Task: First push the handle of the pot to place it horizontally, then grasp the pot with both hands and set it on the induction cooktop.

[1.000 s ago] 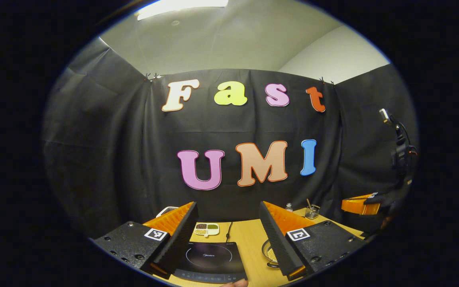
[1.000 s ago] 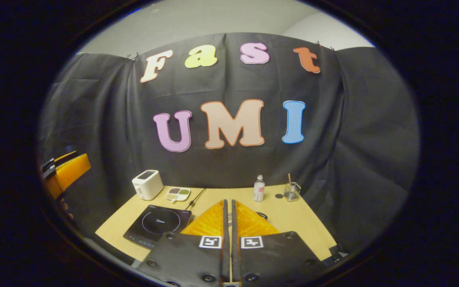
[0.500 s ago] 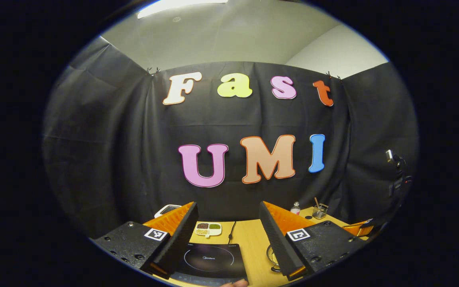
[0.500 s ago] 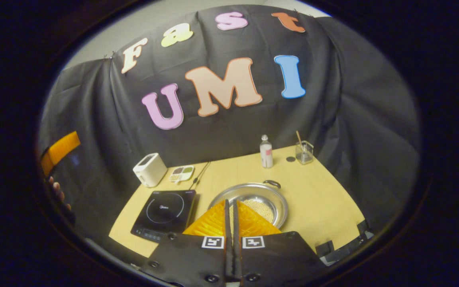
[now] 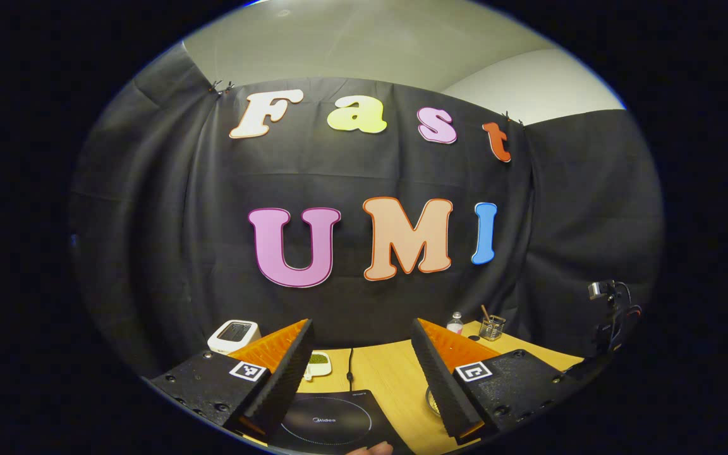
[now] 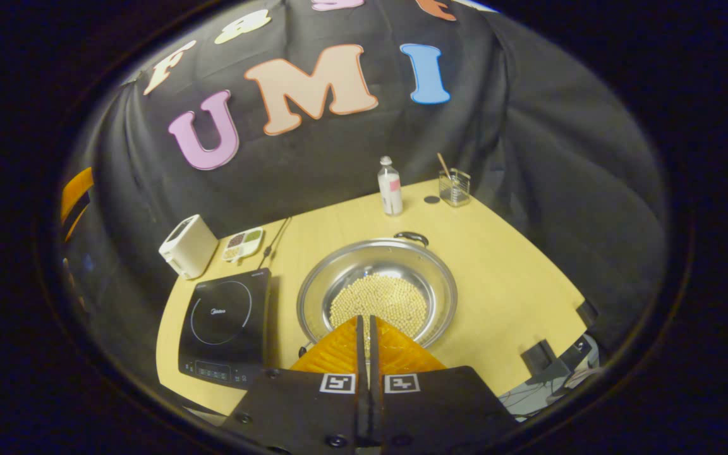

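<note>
Now the right gripper (image 6: 364, 328) – fingers pressed together, empty – sits low centre over the pot (image 6: 376, 292); cooktop (image 6: 225, 325) lower left. Left gripper (image 5: 361, 354) gapes wide.

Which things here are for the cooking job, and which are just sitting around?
For the job: pot, its handle, induction cooktop, left tongs, right tongs.
Just lying about: toaster, snack dish, bottle, glass cup.

Staged kitchen booth, black cloth wall (image 6: 547, 158), wooden table (image 6: 503, 265), induction cooktop (image 6: 225, 322), toaster (image 6: 187, 246)
</note>
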